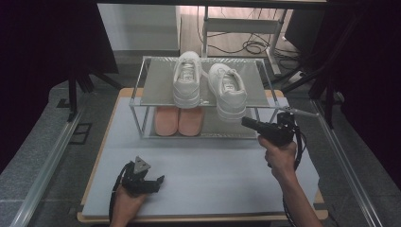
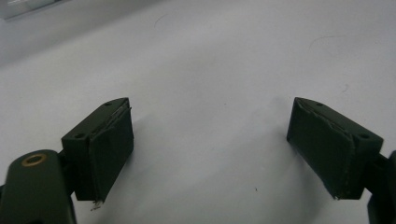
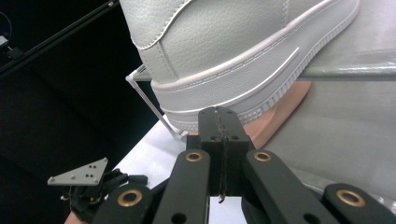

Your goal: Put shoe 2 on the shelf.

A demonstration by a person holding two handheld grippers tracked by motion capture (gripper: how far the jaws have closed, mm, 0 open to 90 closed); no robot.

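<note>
At the front right of the rack's (image 1: 265, 101) top shelf, the right-hand white sneaker (image 1: 228, 91) sits skewed, its heel jutting past the shelf edge toward us; its mate (image 1: 187, 78) lies straight beside it, and a pink pair (image 1: 178, 121) rests on the lower shelf. We hold the right gripper (image 1: 247, 122) just under that overhanging heel (image 3: 224, 65), jaws clenched together with nothing between them, the tips at the sole's rim, though we cannot tell if they touch. We judge the shoe light, with a stiff rubber sole and softer grained leather above that would dent under a hard pinch. The smooth leather may slip, so the heel counter or collar rim looks the surest place to grip, or the sole edge for a nudge. Our left gripper (image 2: 210, 144) rests spread wide on the grey mat (image 1: 213, 175), idle.
</note>
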